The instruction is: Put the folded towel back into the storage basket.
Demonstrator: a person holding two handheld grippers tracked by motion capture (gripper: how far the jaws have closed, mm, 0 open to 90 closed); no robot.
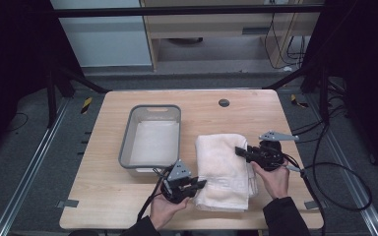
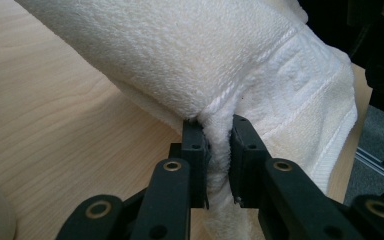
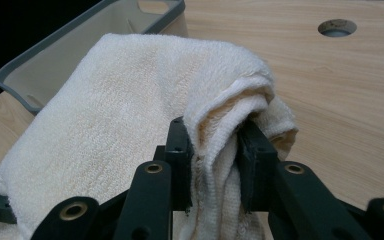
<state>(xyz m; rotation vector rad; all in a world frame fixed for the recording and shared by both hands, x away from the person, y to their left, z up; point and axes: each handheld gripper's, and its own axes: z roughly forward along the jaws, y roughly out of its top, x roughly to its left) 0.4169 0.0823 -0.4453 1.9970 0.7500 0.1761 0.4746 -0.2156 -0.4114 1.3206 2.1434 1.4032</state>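
A folded cream towel [image 1: 224, 169] lies on the wooden table [image 1: 128, 196], right of a grey bin [image 1: 150, 135]. My left gripper [image 1: 199, 184] pinches the towel's near left edge; in the left gripper view its jaws are shut on a fold of the towel [image 2: 220, 155] beside the woven border. My right gripper [image 1: 241, 151] holds the towel's right side farther back; in the right gripper view thick layers of towel [image 3: 215, 145] fill the gap between its jaws, with the grey bin [image 3: 40, 80] behind.
The bin stands at the table's middle left with a pale lining inside. A round cable hole [image 1: 224, 103] sits near the far edge. Black cables [image 1: 334, 172] trail off the table's right side. Bare wood lies in front of the bin.
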